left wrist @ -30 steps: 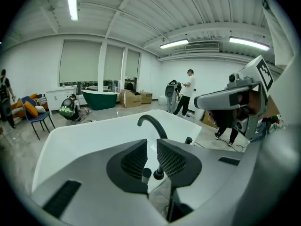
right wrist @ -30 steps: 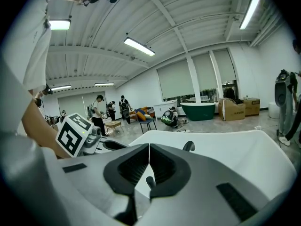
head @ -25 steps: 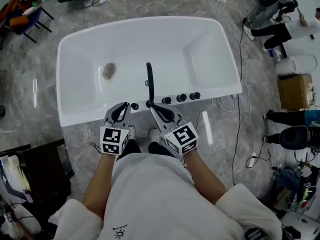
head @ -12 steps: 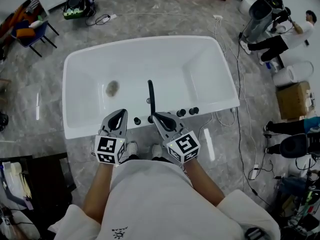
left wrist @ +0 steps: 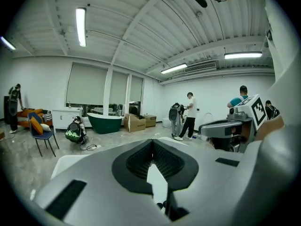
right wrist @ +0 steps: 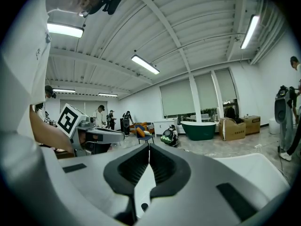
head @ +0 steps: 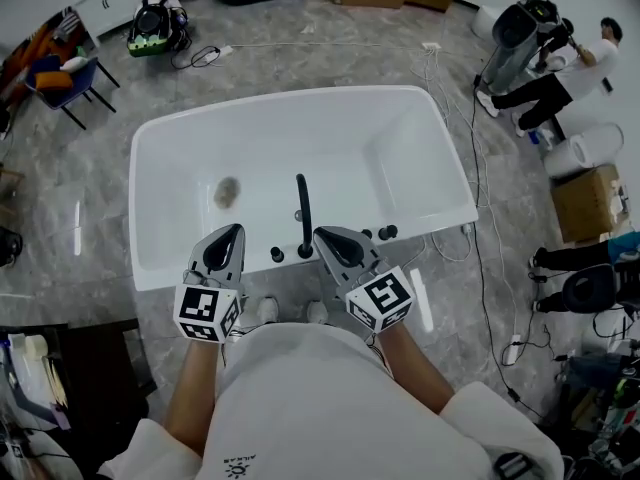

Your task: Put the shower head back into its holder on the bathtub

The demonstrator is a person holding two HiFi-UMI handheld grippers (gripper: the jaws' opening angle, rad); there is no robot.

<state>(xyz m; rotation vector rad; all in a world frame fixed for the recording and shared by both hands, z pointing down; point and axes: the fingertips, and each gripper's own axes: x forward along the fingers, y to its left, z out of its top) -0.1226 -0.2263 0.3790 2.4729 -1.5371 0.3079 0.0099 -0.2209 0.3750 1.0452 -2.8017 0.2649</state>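
Note:
A white bathtub [head: 160, 258] fills the middle of the head view. A slim black shower head [head: 302, 208] stands upright among black knobs [head: 277, 255] on the tub's near rim. My left gripper [head: 229, 231] hovers above the rim just left of it, shut with nothing between its jaws. My right gripper [head: 322, 235] hovers just right of it, also shut and empty. Neither touches the shower head. In the left gripper view the left gripper [left wrist: 151, 144] points out across the room; in the right gripper view the right gripper [right wrist: 149, 149] does the same.
Cables [head: 480, 168] trail over the grey floor right of the tub. Cardboard boxes [head: 590, 183] and people [head: 555, 78] stand at the right. A blue chair [head: 55, 88] is at the far left, a dark cabinet [head: 70, 368] at the near left.
Both grippers have risen and drawn back a little from the tub's near rim. The shower head has not moved.

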